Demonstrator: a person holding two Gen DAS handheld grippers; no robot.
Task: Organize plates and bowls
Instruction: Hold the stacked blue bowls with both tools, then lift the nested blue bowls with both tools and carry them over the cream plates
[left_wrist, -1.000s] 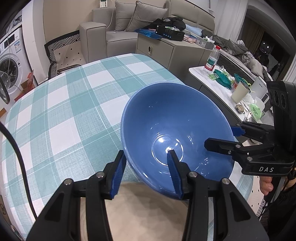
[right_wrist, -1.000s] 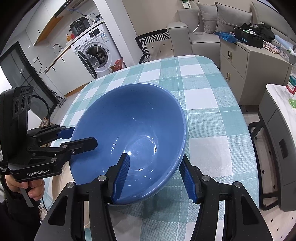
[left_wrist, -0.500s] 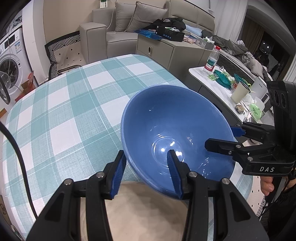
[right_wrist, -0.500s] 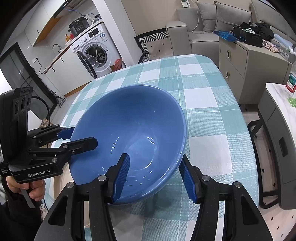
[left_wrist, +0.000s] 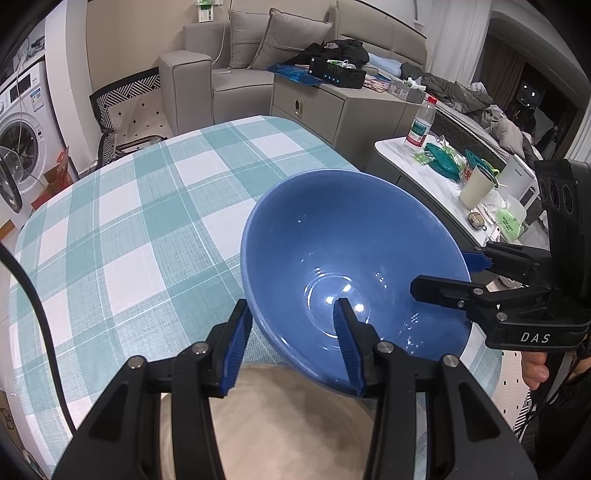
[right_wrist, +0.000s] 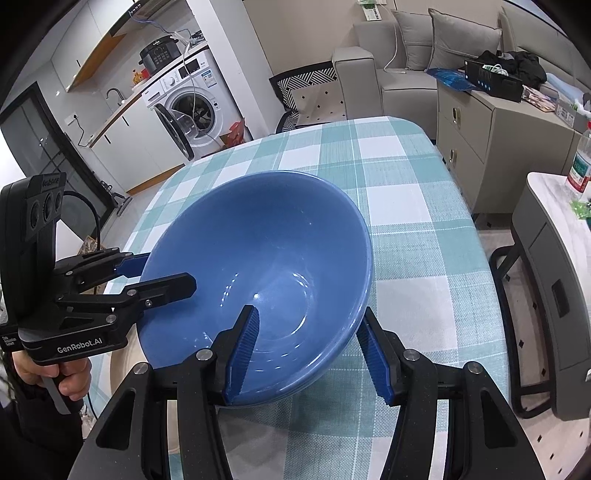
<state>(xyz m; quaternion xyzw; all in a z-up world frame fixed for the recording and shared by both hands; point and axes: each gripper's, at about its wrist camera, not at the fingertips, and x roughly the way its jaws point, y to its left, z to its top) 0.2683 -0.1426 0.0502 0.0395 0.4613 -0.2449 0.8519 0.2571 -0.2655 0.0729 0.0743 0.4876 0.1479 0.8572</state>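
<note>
While tools clasp bowl, checked tablecloth beneath.

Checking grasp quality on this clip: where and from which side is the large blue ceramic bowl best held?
By the thin rim, one finger inside and one outside the wall, as both tongs straddle it now. The large blue ceramic bowl is wide with steep, smooth walls, so it probably cannot be spanned whole. The left tongs take the near-left rim, the right tongs the opposite side, balancing it above the beige plate.
</note>
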